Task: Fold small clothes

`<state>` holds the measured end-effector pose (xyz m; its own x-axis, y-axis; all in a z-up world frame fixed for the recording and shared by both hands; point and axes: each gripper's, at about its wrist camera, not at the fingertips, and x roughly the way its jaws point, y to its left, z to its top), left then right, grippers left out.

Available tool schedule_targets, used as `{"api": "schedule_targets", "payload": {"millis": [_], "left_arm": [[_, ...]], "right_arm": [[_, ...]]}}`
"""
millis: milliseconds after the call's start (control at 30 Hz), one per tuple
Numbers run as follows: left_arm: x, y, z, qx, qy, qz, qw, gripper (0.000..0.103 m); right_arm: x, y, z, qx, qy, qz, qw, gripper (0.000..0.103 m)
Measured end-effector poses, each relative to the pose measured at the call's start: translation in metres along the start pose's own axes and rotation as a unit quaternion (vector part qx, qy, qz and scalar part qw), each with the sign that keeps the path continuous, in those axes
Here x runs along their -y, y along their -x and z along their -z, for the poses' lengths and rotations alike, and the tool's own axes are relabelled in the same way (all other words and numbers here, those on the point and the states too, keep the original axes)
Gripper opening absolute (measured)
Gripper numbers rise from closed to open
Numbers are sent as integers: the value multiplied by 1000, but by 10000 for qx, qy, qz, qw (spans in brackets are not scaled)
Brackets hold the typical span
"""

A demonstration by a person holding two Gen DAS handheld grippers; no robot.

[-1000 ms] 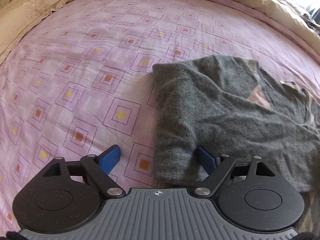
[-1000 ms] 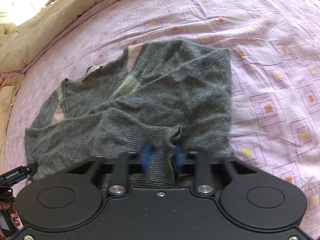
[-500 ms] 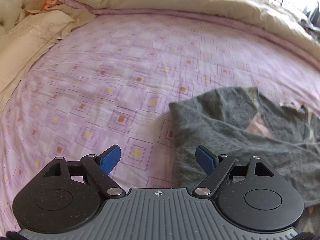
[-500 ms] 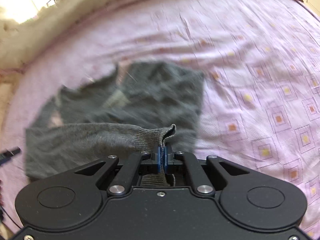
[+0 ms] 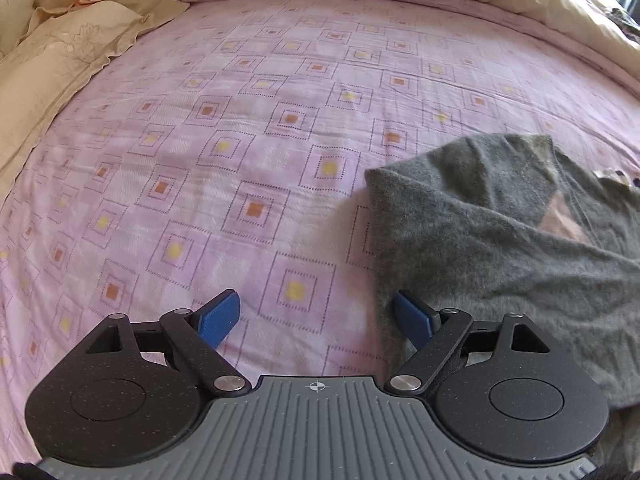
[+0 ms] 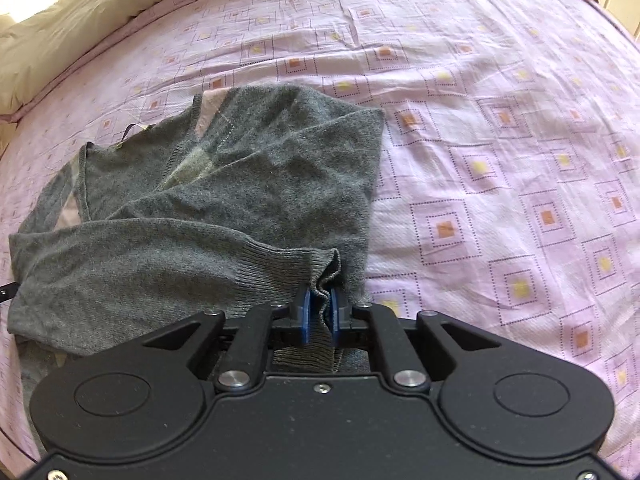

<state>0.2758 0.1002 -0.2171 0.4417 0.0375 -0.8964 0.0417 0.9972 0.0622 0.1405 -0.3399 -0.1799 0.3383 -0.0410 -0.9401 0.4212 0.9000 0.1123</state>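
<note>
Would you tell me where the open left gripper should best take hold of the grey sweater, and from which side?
Probably the sweater's near left corner, beside the left gripper's right fingertip. Come in low from the bare sheet on the left, so one finger slides under the edge. That edge lies flat and free, and it sits apart from the ribbed cuff the right gripper already pinches.

Sweater (image 6: 248, 184) on bedsheet (image 6: 500, 140), duvet (image 6: 80, 8) behind
</note>
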Motion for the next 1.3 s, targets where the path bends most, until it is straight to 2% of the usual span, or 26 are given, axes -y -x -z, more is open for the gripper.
{"api": "schedule_targets", "payload": {"millis": [33, 100, 133, 167, 200, 333, 433, 500, 700, 833, 900, 967, 1033, 1133, 1167, 1300], "left_arm": [[-2, 3, 2, -5, 32, -5, 10000, 84], [-6, 10, 9, -18, 113, -29, 9999, 84], [-9, 14, 12, -11, 148, -35, 9999, 84], [-12, 20, 16, 6, 178, -15, 9998, 84], [-16, 26, 20, 27, 205, 24, 9998, 84], [-27, 46, 40, 50, 199, 152, 9997, 84], [-31, 57, 59, -16, 145, 223, 9996, 84], [-33, 62, 73, -86, 142, 287, 9995, 84], [-38, 66, 115, -380, 16, 446, 9983, 84], [-37, 63, 138, -581, -259, 538, 9965, 84], [-35, 60, 150, -657, -435, 569, 9953, 84], [-33, 56, 159, -713, -613, 571, 9939, 85], [-31, 56, 166, -576, -796, 551, 9936, 89], [-29, 54, 170, -489, -888, 565, 9932, 97], [-28, 53, 170, -474, -885, 581, 9932, 102], [-27, 52, 171, -428, -800, 543, 9944, 103]], "right_arm": [[-1, 2, 1, 28, 10, 47, 10000, 18], [-1, 7, 3, 112, -3, 121, 9999, 29], [-2, 10, 4, 176, -16, 164, 9997, 45], [-2, 14, 6, 231, -35, 283, 9993, 65], [-2, 18, 9, 295, -61, 416, 9987, 76], [6, 32, 22, 340, -190, 433, 9983, 75], [9, 38, 38, 247, -227, 484, 9983, 79], [10, 39, 51, 99, -281, 483, 9984, 85], [6, 38, 98, -400, -262, 633, 9968, 88], [0, 41, 129, -589, -292, 680, 9955, 89], [-2, 43, 144, -633, -394, 687, 9949, 92], [-4, 44, 156, -631, -454, 707, 9945, 93], [-7, 45, 167, -569, -454, 741, 9946, 98], [-12, 43, 179, -497, -384, 761, 9951, 103], [-13, 42, 185, -413, -335, 778, 9956, 103], [-13, 42, 195, -184, -294, 750, 9966, 103]]}}
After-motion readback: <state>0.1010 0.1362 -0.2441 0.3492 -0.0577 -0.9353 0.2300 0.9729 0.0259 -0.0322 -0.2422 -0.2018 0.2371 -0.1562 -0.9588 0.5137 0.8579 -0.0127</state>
